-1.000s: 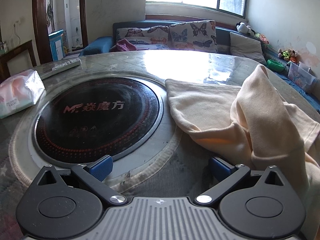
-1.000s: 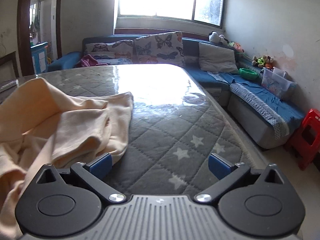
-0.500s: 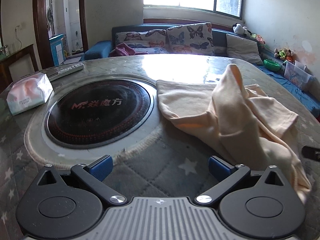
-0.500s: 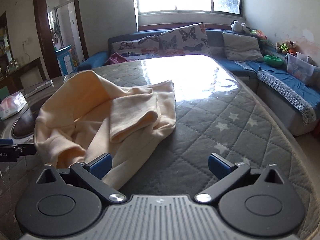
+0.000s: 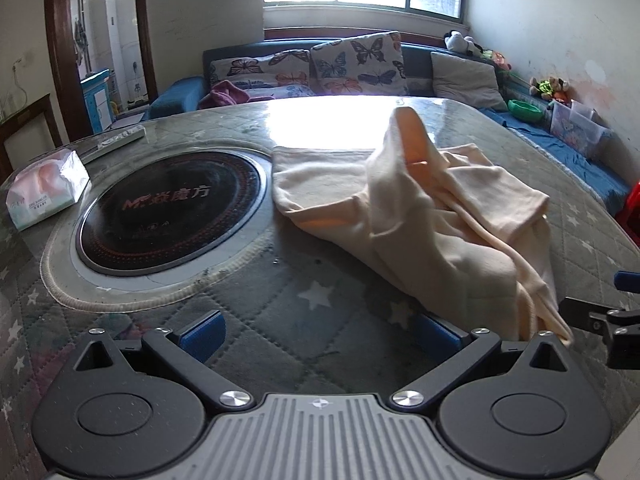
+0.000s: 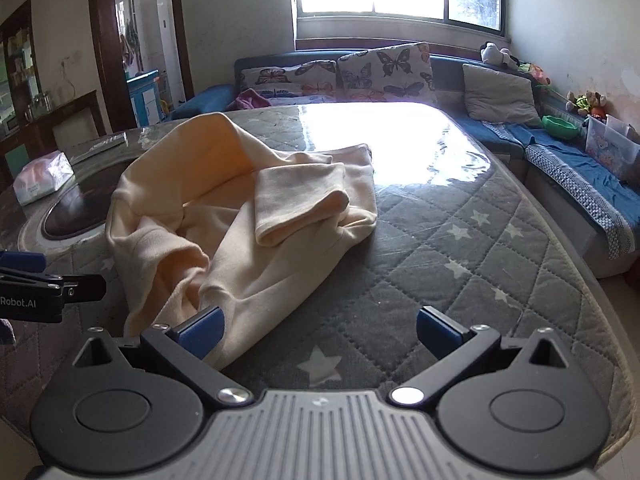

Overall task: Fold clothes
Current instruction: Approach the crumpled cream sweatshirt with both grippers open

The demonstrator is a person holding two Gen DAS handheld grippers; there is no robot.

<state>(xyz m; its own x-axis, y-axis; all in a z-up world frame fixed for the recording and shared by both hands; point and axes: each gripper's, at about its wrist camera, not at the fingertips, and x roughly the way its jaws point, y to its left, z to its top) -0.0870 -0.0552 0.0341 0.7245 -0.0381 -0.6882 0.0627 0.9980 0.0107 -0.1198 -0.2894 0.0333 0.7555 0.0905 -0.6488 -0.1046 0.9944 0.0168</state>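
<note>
Cream garment [image 5: 432, 216]: lies crumpled on the quilted star-print table [image 6: 460, 264], right of the inset black cooktop [image 5: 168, 208], one fold peaked upward. Judged soft, light and limp, likely to sag and slide on the glossy cover; best taken at a hem or sleeve edge, near corner first. Left gripper [image 5: 318, 330] and right gripper [image 6: 318, 330]: jaws apart, holding nothing. Legible writing: red "M" logo with Chinese characters on the cooktop; "Robot.AI" on the left gripper's side in the right view. Tissue pack [image 5: 44, 190] print unreadable.
</note>
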